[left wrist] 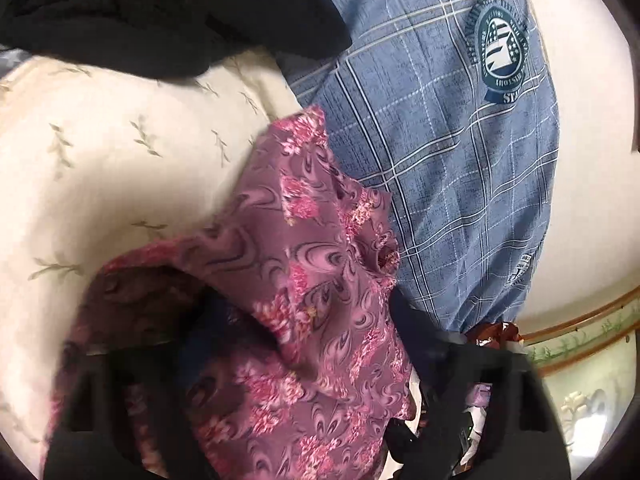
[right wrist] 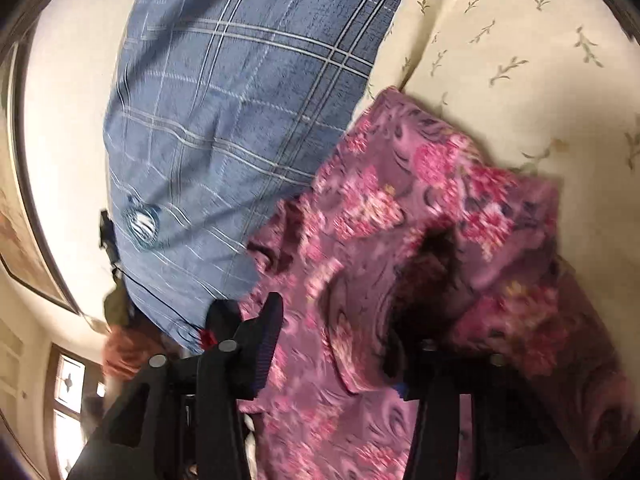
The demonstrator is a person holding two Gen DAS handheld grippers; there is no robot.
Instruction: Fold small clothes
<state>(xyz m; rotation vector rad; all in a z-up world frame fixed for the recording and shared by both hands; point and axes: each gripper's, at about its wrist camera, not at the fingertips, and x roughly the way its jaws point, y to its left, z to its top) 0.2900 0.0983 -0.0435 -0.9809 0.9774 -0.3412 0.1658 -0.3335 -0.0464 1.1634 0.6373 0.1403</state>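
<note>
Purple floral cloth [left wrist: 320, 288], a small garment with pink blossoms, fills the near part of both wrist views, bunched and draped over the black fingers. In the left wrist view the left gripper [left wrist: 304, 364] stands with its jaws wide apart; the cloth hangs between and over them, and the pads do not visibly press on it. In the right wrist view the right gripper [right wrist: 332, 344] has its jaws partly apart, with the same cloth [right wrist: 400, 240] lying between them and covering the right finger, so whether it is pinched cannot be told. The garment rests on a cream bedsheet [left wrist: 112, 152] printed with leaf sprigs. Beyond it lies a blue plaid pillow [left wrist: 448, 152] bearing a round crest, touching the garment's far edge. Farthest, a black garment [left wrist: 172, 20] with red patches lies on the sheet.
</note>
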